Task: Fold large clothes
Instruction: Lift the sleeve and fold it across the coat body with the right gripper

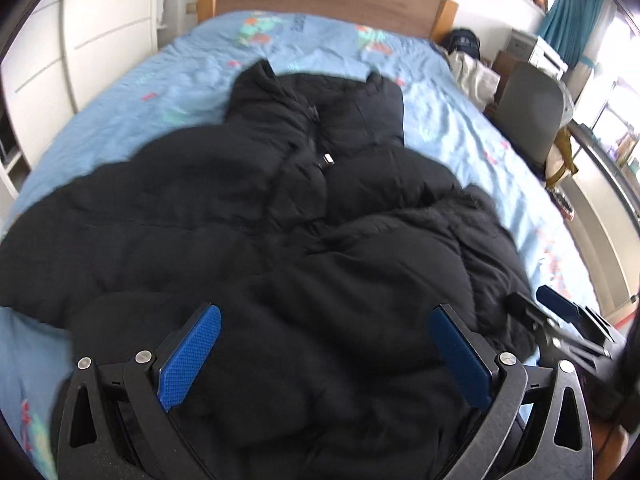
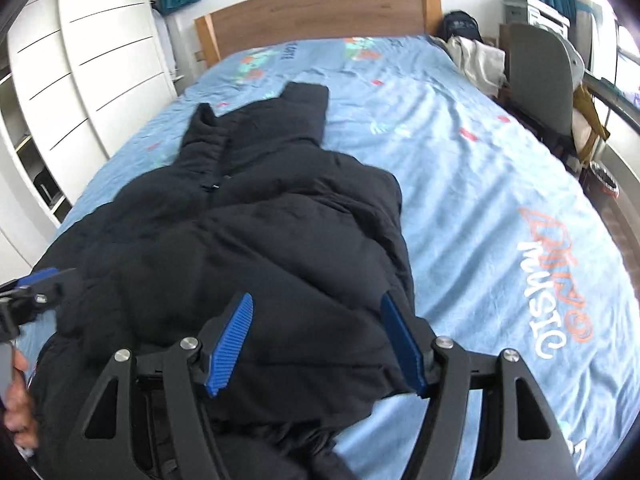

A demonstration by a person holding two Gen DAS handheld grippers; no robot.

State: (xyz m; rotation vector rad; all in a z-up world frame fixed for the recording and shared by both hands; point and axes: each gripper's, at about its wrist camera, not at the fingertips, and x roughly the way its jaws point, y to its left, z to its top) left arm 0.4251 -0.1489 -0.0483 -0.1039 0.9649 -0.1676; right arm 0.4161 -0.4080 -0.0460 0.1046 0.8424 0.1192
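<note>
A large black puffer jacket (image 1: 304, 216) lies front up on a bed with a light blue printed sheet (image 1: 168, 88), collar toward the headboard. Its right side is folded over the middle. My left gripper (image 1: 325, 316) is open and empty above the jacket's lower part. My right gripper (image 2: 316, 304) is open and empty above the jacket's (image 2: 248, 232) lower right edge. The right gripper also shows in the left wrist view (image 1: 560, 312), at the jacket's right side. The left gripper shows in the right wrist view (image 2: 36, 284) at the far left.
A wooden headboard (image 2: 320, 8) stands at the far end. White wardrobe doors (image 2: 80, 52) run along the left. A grey chair (image 2: 540, 80) and piled clothes (image 2: 476, 60) stand at the bed's right side. The sheet (image 2: 500, 184) right of the jacket is bare.
</note>
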